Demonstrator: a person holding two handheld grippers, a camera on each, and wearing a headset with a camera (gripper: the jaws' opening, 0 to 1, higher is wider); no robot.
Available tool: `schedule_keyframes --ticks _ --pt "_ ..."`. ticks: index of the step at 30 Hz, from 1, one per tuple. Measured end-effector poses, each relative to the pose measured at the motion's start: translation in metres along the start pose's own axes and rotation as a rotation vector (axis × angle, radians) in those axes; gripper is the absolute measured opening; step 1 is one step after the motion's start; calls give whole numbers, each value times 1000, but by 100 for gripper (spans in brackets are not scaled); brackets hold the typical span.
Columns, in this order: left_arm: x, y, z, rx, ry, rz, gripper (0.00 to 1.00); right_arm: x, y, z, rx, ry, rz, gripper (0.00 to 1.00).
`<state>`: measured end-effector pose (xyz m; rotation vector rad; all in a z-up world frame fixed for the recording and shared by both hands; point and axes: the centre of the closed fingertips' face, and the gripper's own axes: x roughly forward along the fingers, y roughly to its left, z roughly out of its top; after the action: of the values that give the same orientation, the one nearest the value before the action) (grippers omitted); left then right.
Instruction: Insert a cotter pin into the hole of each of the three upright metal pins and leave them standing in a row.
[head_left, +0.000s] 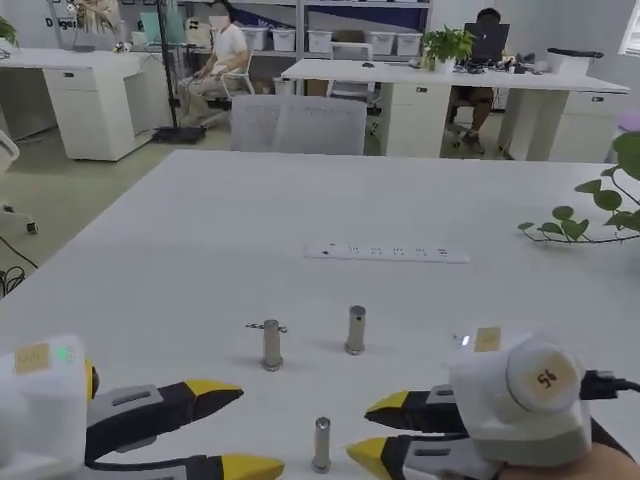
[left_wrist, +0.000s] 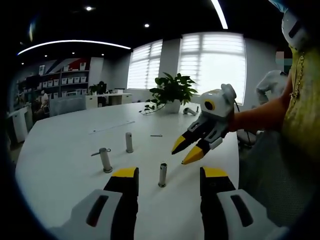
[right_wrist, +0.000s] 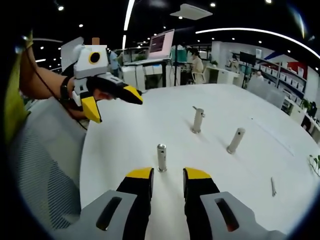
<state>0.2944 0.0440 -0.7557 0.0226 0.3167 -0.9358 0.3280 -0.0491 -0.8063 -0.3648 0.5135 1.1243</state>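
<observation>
Pins: 3 short metal cylinders, upright on the white table. The near pin stands between my 2 tongs, with the far pin and the fitted pin beyond it.
Cotter: sits crosswise through the top of the fitted pin; the other 2 pins look bare.
Loose cotter: a thin wire piece, as I read it, lying flat on the table well apart from the pins.
Left tongs: released, empty.
Right tongs: released, empty.
Materials: the pins are smooth, bright and round, and their cross-holes are too small to make out. The tongs are black with yellow tips.
Handling, pins: I judge them stiff, dense for their size, slick and narrow-footed, so easy to topple. I would clasp one low on the shaft and leave the top free.
Handling, cotter: I judge it light, thin and springy, likely to skate on the tabletop. I would pinch it at the head, legs pointing forward.
</observation>
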Motion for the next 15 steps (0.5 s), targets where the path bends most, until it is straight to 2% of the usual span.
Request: schedule_keyframes --ticks 6,15 --pt "2 -2 -1 -2 -1 -1 48 -26 -27 -17 11 32 -64 24" --pt "2 -1 3 4 -6 0 48 -62 -91 -33 37 82 -192 23"
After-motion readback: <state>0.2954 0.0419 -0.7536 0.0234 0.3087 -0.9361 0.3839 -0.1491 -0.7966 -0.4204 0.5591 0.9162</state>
